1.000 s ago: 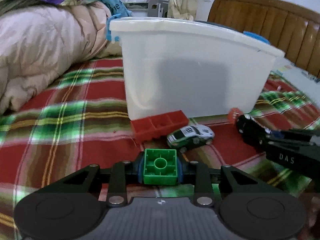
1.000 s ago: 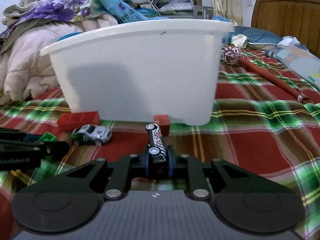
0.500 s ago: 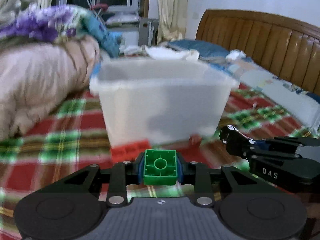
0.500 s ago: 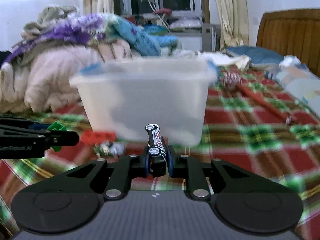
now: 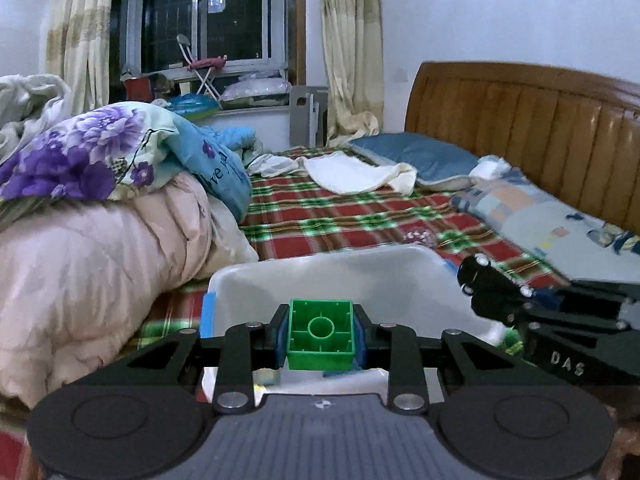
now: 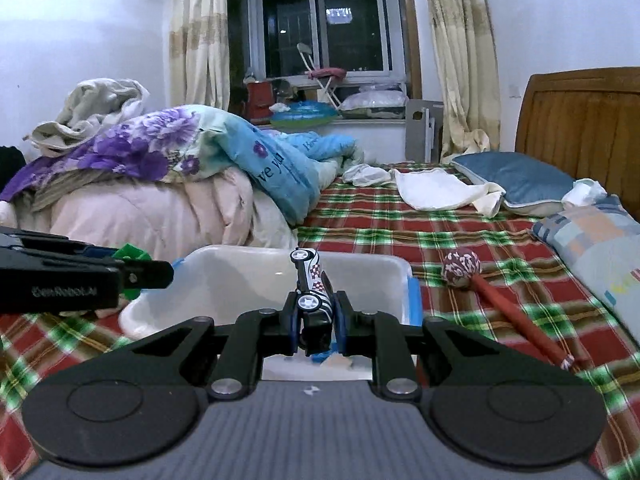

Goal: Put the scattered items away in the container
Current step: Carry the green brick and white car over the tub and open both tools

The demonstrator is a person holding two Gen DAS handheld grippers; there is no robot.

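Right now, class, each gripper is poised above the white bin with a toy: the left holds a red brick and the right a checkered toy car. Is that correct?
Not quite. The left gripper holds a green brick, not a red one, as the left wrist view shows. The rest stands: the right gripper holds the checkered toy car above the white bin.

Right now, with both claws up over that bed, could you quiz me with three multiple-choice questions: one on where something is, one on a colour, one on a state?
1. Where is the red stick with the patterned ball end?
A. In the tub
B. On the plaid bedspread, right of the white plastic tub
C. On the blue pillow

2. What colour is the square plastic building block in the left gripper?
A. Green
B. Red
C. Yellow

3. The right gripper is:
A. Open, empty
B. Shut on a sock
C. Shut on the black-and-white toy car

Answers: B, it lies beside the tub; A, plainly green; C, fingers clamp the car.
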